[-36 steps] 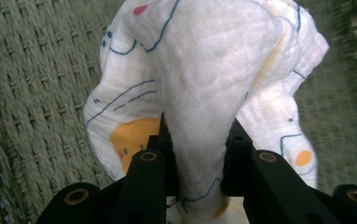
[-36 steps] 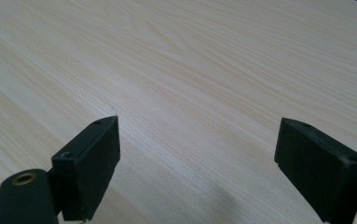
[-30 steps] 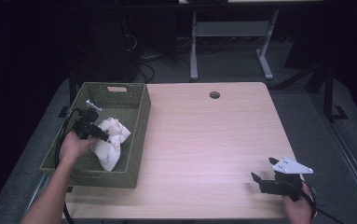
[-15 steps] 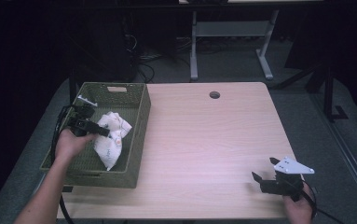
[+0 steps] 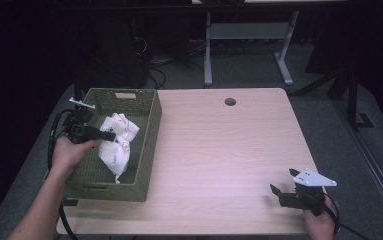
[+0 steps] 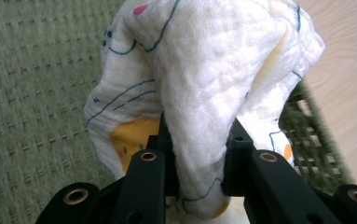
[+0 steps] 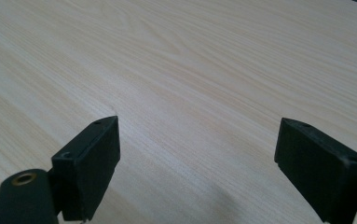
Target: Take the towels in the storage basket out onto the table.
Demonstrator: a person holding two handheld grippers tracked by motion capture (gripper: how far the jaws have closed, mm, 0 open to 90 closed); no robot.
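Pale wooden rectangular worktop point(image 5: 219, 150), with a small dark round hole point(image 5: 230, 101) near the far edge. Olive-green woven rectangular basket point(image 5: 149, 145) at the left side, long axis running near to far, its tall right wall between contents and open worktop. Held one white crumpled cloth with blue, yellow and pink print point(image 5: 116, 145), lifted partly off the basket floor, stretched from far end toward near end. Left gripper point(image 5: 110, 135) clamped on the cloth's upper fold point(image 6: 199, 116). Right gripper point(image 5: 274, 192) low over bare wood near the right corner, jaws spread wide, holding nothing.
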